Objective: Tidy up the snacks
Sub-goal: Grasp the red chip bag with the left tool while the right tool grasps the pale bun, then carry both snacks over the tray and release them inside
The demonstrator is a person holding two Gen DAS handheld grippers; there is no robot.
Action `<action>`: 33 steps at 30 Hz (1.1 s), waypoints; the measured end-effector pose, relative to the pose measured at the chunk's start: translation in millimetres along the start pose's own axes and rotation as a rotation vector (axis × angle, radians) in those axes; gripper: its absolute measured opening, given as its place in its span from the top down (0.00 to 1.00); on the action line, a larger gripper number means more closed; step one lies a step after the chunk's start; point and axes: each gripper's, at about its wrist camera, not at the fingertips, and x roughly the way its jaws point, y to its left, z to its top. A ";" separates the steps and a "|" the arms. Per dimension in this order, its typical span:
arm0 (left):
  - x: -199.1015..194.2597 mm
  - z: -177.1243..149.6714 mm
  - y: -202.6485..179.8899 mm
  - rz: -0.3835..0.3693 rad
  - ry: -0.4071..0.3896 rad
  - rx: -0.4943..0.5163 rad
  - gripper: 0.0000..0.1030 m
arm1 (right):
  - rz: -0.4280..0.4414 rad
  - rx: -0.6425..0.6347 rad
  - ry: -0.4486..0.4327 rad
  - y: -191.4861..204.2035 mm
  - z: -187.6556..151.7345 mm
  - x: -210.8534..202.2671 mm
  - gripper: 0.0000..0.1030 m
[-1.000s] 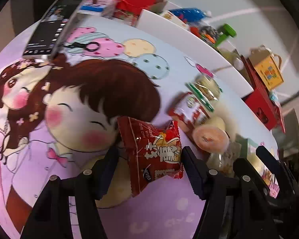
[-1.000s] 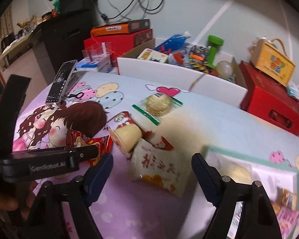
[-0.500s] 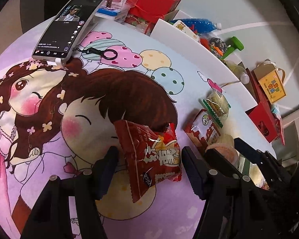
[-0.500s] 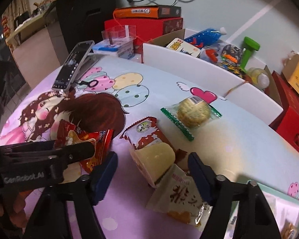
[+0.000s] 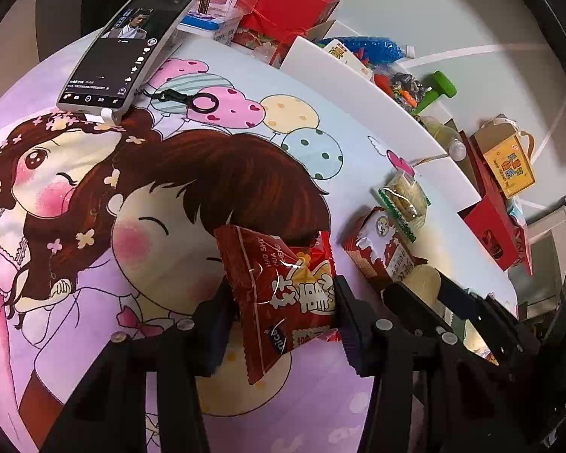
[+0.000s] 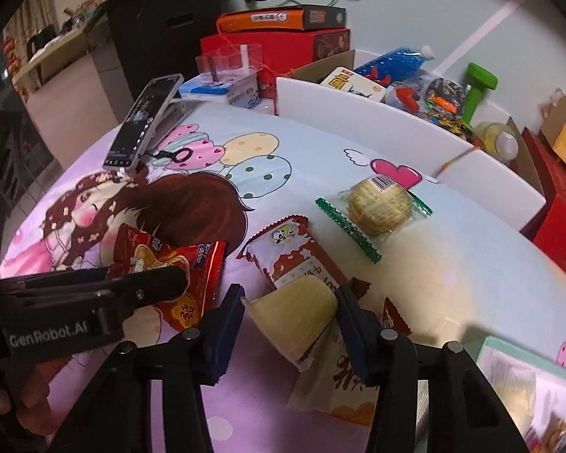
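Observation:
A red snack packet (image 5: 283, 294) lies on the cartoon tablecloth, and my left gripper (image 5: 283, 305) is shut on it, both pads pressing its sides. In the right wrist view the same packet (image 6: 192, 271) sits under the left gripper's finger (image 6: 151, 283). My right gripper (image 6: 290, 305) is closing around a pale yellow pudding cup (image 6: 294, 313) lying on its side, and the pads touch both of its edges. The cup (image 5: 422, 283) also shows between the right gripper's fingers (image 5: 407, 298) in the left wrist view.
A brown-and-white snack packet (image 6: 290, 253), a round cookie in a green-edged wrapper (image 6: 377, 207) and a white packet (image 6: 343, 385) lie nearby. A teal box (image 6: 528, 377) is at lower right. A phone (image 5: 128, 49) leans at the back left. A white bin wall (image 6: 396, 124) and red boxes (image 6: 562, 219) border the table.
The left jaws have closed onto the red packet. The right gripper has moved forward from over the white packet to the pudding cup, and its jaws have narrowed around it.

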 end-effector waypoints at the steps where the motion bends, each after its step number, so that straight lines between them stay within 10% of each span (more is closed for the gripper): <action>1: -1.7 0.2 0.0 -0.004 -0.004 -0.002 0.51 | 0.005 0.012 -0.007 -0.7 -1.2 -2.9 0.49; 18: -49.2 -2.2 -31.6 -0.045 -0.083 0.073 0.53 | -0.033 0.175 -0.140 -15.3 -27.5 -73.5 0.49; 33: -67.3 -37.9 -142.1 -0.157 -0.104 0.334 0.53 | -0.223 0.425 -0.207 -97.4 -75.1 -156.4 0.49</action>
